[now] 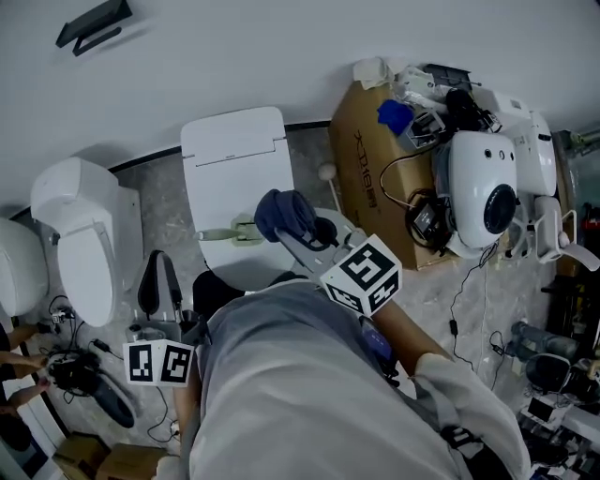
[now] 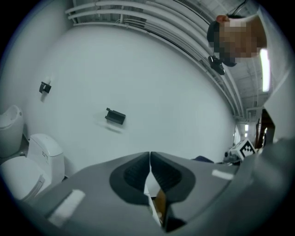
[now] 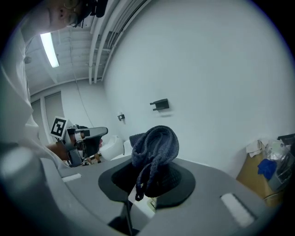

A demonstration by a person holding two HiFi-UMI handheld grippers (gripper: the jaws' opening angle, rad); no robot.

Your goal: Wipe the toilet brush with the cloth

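Nearest the camera, the person's pale grey shirt (image 1: pixel 309 394) fills the bottom of the head view, with both grippers reaching out from under it. The left gripper (image 2: pixel 150 155) has its jaws pressed together with nothing between them. It points over the floor between two toilets and is well apart from the cloth. The right gripper (image 3: pixel 152 177) pinches a bunched dark blue cloth (image 3: pixel 155 144), which bulges up out of the jaws with a loop hanging down in front.

From above, that cloth (image 1: pixel 284 214) sits over the front of the middle toilet (image 1: pixel 234 150), whose lid is closed. A pale green long-handled thing (image 1: pixel 225 232), seemingly the toilet brush, lies across that lid just left of the cloth. A second toilet (image 1: pixel 80 239) stands further left. To the right is a cardboard box (image 1: pixel 370 159) holding cables and a white device (image 1: pixel 483 187). Beyond is the white wall, with a black bracket (image 1: pixel 94 23) on it.
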